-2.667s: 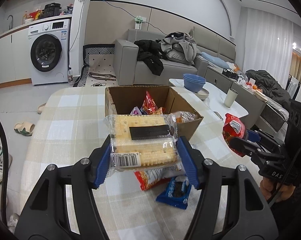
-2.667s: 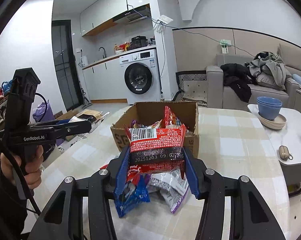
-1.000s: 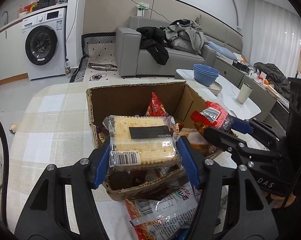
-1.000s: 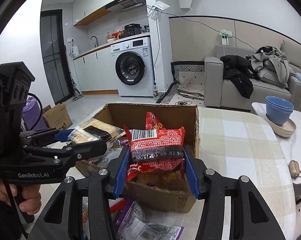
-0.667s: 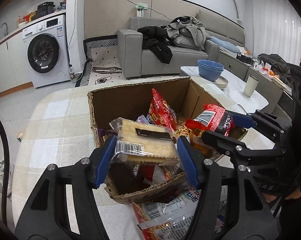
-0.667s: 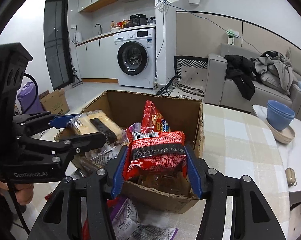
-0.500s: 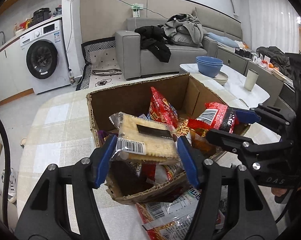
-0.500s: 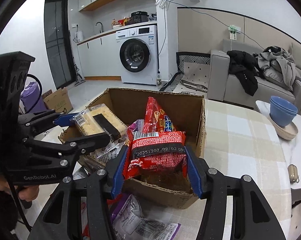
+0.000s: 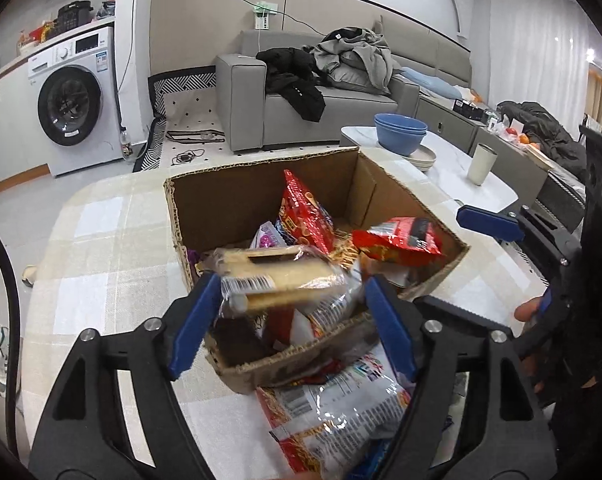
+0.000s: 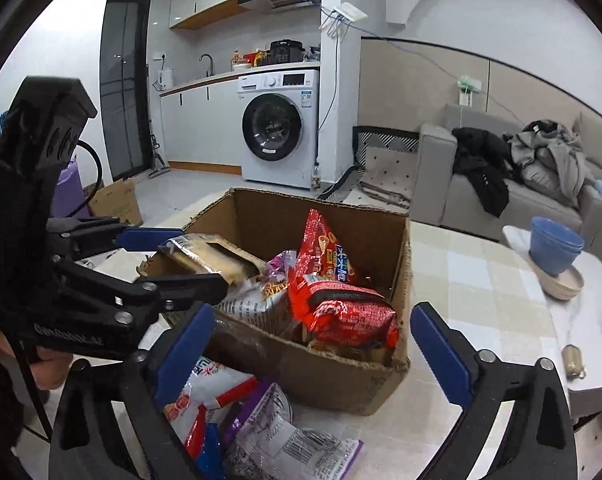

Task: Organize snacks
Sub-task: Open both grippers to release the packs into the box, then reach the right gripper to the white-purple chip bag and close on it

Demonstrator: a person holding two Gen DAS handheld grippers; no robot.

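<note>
Left tool: spread wide, cracker pack loose over box; right tool: spread wide, red packet laid in box.

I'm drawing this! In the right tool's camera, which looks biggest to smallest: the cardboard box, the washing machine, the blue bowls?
1. cardboard box, biggest by far, though it's nearest the camera.
2. washing machine, made small by distance.
3. blue bowls, smallest.
</note>
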